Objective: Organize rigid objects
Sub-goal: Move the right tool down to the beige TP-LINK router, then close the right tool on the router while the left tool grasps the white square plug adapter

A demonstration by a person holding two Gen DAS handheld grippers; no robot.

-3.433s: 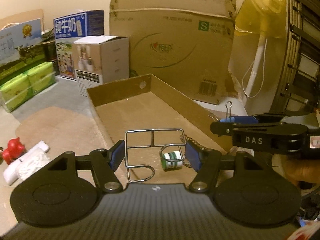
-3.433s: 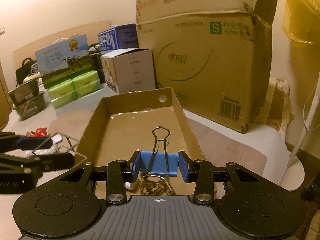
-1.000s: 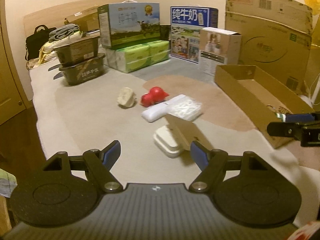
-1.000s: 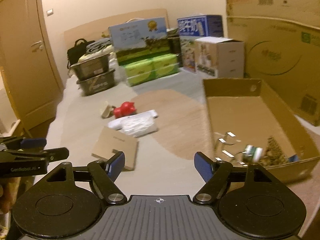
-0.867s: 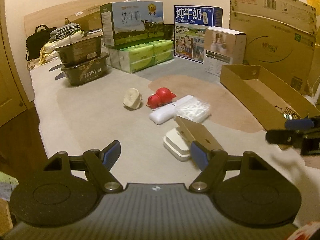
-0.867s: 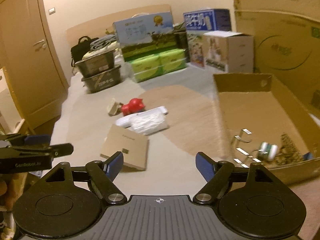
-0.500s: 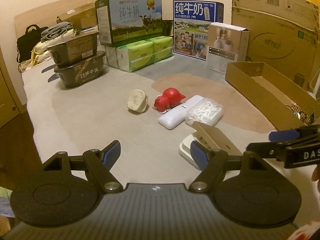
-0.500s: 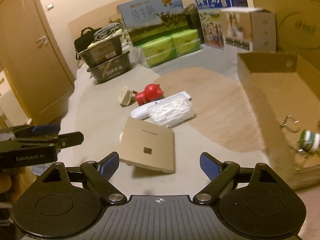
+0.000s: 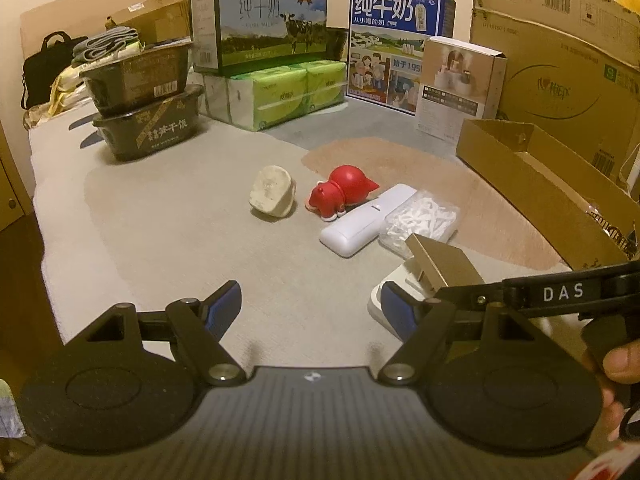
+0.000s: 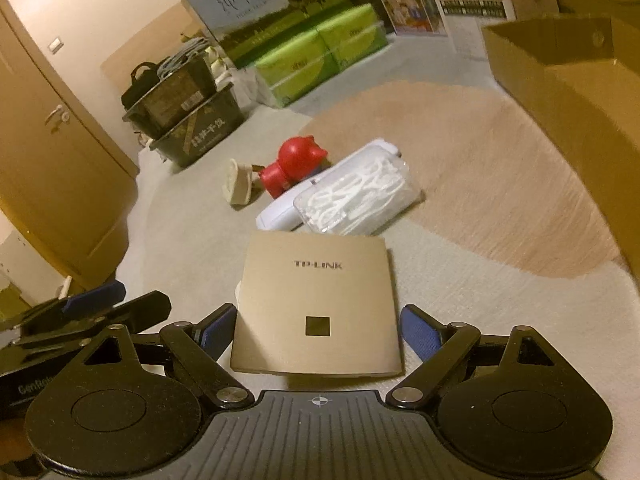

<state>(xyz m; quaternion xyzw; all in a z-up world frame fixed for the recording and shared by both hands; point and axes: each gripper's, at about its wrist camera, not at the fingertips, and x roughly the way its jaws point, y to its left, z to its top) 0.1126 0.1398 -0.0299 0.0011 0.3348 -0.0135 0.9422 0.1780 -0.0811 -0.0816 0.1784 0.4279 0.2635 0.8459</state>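
Observation:
A gold TP-LINK box (image 10: 318,312) lies on the grey mat, its near end between the wide-open fingers of my right gripper (image 10: 318,330); the fingers do not touch it. It also shows in the left wrist view (image 9: 442,264), lying on a white base. My left gripper (image 9: 310,308) is open and empty above the mat, left of that box. Beyond lie a clear bag of white pieces (image 10: 358,196), a white case (image 9: 358,224), a red pig toy (image 9: 342,192) and a beige plug (image 9: 272,196). The open cardboard tray (image 9: 532,184) sits to the right.
Black containers (image 9: 146,120), green tissue packs (image 9: 280,92), milk cartons (image 9: 400,44) and a big cardboard box (image 9: 560,64) line the back. A wooden door (image 10: 52,168) stands at the left. The mat's edge drops off at the left.
Both grippers released their items into the tray and swung left to the mat. My right gripper has closed in over the gold box, which now lies between its open fingers.

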